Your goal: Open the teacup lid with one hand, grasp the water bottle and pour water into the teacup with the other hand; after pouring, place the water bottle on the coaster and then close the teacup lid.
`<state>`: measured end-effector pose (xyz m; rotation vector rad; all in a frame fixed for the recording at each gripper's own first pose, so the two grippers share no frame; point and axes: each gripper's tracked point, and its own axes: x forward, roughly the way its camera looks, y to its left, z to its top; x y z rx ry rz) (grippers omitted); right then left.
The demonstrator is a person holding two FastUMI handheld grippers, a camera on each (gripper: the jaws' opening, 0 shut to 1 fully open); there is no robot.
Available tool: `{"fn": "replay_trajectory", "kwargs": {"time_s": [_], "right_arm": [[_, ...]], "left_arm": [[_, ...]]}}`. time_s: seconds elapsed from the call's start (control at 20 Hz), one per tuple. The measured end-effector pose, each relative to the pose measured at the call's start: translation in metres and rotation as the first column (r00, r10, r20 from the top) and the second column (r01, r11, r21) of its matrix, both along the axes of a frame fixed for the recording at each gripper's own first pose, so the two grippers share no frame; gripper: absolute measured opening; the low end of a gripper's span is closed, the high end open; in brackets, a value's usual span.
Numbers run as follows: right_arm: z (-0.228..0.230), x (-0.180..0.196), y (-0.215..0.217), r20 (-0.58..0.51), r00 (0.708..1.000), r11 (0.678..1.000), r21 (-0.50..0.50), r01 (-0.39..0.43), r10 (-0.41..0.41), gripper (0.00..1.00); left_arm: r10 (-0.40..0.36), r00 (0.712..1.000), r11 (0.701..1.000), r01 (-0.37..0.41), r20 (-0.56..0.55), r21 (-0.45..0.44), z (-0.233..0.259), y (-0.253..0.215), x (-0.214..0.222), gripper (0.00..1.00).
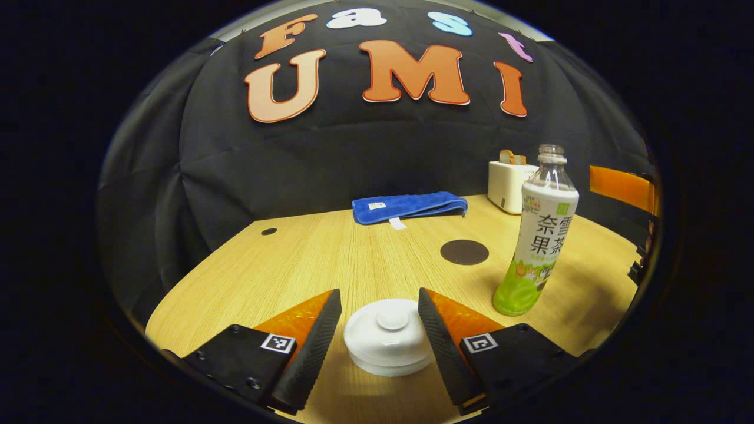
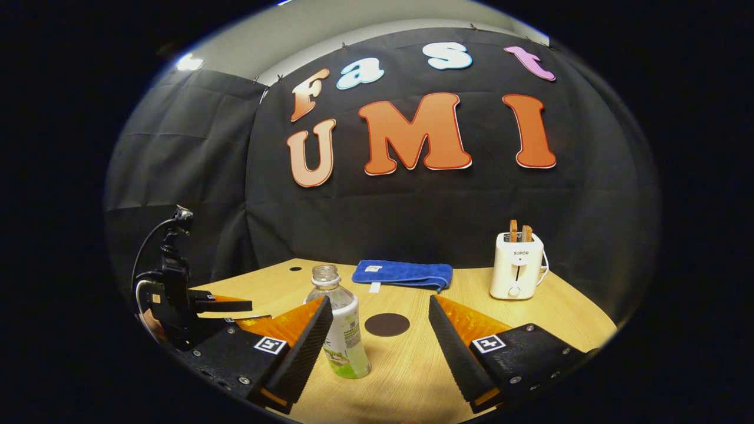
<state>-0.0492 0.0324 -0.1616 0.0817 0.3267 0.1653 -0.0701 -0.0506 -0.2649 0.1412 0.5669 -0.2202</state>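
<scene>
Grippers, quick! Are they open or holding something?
Left gripper: open, fingers either side of the teacup lid, not gripping.
Right gripper: open, empty, near the water bottle.

Pale wood-grain surface (image 1: 330, 259), matt and smooth.
Glossy white ceramic teacup lid (image 1: 389, 335); clear plastic water bottle (image 1: 539, 235) with shiny printed wrap; fuzzy blue cloth towel (image 1: 409, 206); matt dark coaster (image 1: 465, 252); smooth white plastic toaster (image 2: 517, 272).

Water bottle (image 1: 539, 235): label with large printed characters. Toaster (image 2: 517, 271): small brand word on front.
</scene>
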Motion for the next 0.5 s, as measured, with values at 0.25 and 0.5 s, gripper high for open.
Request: {"fn": "replay_trajectory", "kwargs": {"time_s": [0.25,0.5], "right_arm": [[-0.017,0.000,-0.001,-0.041,0.999,1.000,-0.009,-0.003,0.003,0.99],[-0.025,0.000,0.001,-0.065,0.998,1.000,-0.022,-0.016,0.014,0.99]], "left_arm": [[-0.045,0.999,0.997,0.045,0.002,0.067,-0.004,-0.006,-0.002,0.78],[-0.055,0.998,0.996,0.055,0.000,0.075,-0.007,-0.011,0.001,0.65]]}}
